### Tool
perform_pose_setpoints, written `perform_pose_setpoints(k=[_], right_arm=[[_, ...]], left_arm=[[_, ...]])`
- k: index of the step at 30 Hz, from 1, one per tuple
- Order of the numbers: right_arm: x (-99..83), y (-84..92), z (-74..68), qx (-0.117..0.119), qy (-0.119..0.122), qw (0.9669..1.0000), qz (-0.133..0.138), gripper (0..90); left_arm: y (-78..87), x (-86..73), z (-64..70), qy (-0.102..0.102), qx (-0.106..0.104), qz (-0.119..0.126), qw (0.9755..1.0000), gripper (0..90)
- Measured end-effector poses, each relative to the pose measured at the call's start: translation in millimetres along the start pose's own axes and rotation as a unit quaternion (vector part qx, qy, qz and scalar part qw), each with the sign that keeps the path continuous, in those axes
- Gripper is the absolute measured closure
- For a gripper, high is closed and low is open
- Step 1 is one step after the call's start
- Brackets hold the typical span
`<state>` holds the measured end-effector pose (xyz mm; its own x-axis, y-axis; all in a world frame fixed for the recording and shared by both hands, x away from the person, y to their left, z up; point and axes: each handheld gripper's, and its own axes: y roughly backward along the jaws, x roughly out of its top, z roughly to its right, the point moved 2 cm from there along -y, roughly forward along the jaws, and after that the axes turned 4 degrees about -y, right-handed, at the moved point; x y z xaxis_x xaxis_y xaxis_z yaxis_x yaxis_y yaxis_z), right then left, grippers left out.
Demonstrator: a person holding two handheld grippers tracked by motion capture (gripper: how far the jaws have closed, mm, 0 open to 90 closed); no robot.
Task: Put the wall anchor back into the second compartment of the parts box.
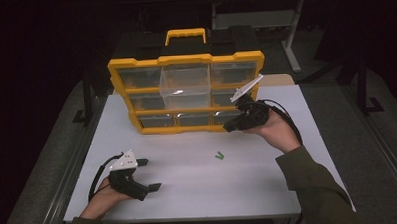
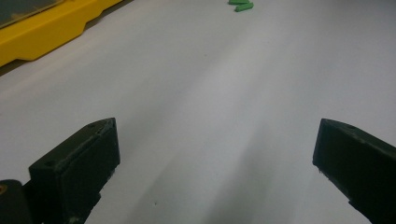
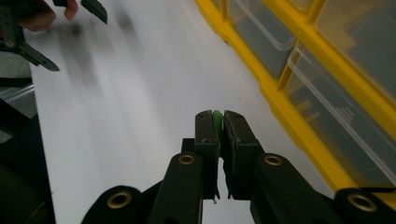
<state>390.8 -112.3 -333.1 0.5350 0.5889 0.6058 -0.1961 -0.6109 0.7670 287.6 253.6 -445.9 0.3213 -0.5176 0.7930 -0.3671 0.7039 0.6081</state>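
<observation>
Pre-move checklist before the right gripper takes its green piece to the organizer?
1. Grip: right gripper shut on a small green piece, only its edge showing between the pads. Ok.
2. Target: one clear drawer in the middle column of the yellow organizer stands pulled out. Ok.
3. Drawer contents or free room inside: cannot tell.
4. Left gripper: open, low over the table, well away from the organizer. Ok.
5. Remaining stock: more green pieces lie on the table in front of the organizer. Ok.
6. How deep the piece sits in the grip: cannot tell.
</observation>
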Motion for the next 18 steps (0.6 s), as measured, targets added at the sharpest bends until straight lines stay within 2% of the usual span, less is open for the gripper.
perform_pose_setpoints(k=[4,5,6,18], right_arm=[[8.3,10.5,-1.1,0.002,0.002,1.0000,0.005,84.3],[10.4,13.0,-1.1,0.002,0.006,1.0000,0.007,84.3],[12.2,15.1,0.7,-0.001,0.019,0.9998,0.010,84.3],[37.8,43.7,-6.5,0.001,0.022,0.9995,0.022,84.3]], left_arm=[[0.1,0.0,0.1,0.003,-0.002,0.002,1.0000,0.6],[0.2,0.0,0.1,0.003,-0.003,0.002,1.0000,0.6],[0.2,0.0,0.1,0.003,-0.003,0.002,1.0000,0.6],[0.0,-0.2,0.6,0.004,-0.006,0.000,1.0000,0.6]])
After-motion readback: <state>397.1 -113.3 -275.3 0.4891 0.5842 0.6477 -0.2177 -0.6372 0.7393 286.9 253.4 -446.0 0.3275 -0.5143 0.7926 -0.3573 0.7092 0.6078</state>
